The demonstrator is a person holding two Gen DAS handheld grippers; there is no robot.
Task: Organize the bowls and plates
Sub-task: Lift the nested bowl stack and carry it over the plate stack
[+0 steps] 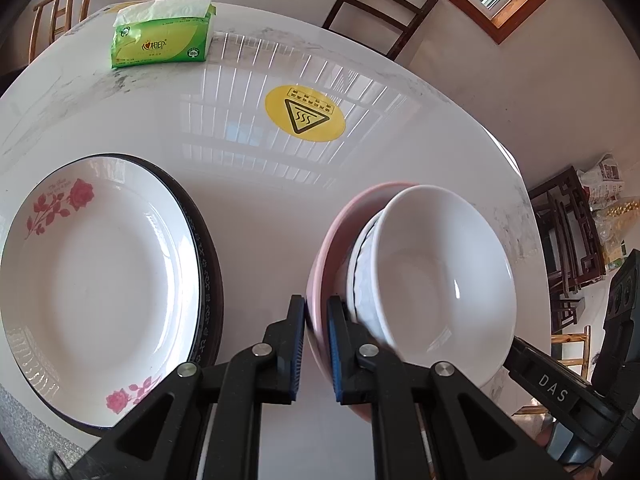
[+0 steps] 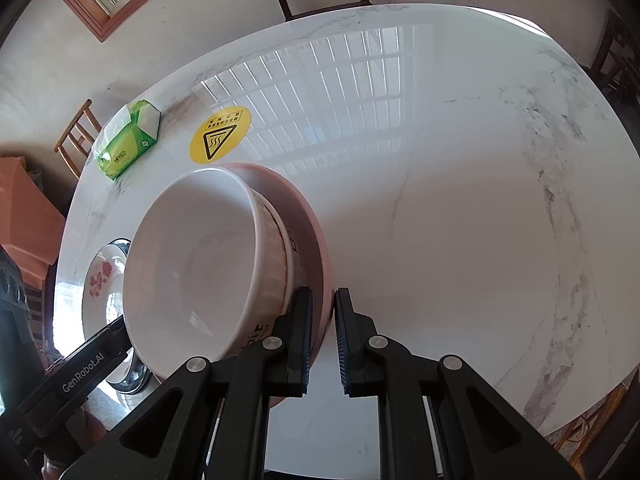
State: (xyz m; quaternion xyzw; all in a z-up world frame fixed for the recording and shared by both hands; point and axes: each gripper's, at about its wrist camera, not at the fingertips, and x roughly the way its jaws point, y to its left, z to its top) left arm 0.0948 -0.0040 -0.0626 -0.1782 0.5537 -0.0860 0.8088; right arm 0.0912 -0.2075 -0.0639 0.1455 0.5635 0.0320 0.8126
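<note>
Evidently both grippers — left gripper (image 1: pixel 316 346), right gripper (image 2: pixel 322 340) — pinch the pink plate's (image 1: pixel 320 276) opposite rims.

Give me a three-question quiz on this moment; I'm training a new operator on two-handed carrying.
1. True or false: both the left gripper and the right gripper straddle the rim of the pink bowl.
2. How many bowls sit nested inside the pink one? A) none B) two C) four
3. Fill in: the rose plate lies on a ____-rimmed plate.

Key:
1. True; each has the pink rim between its pads, from opposite sides.
2. B; a plain white bowl sits in a patterned white bowl.
3. Dark.
</note>
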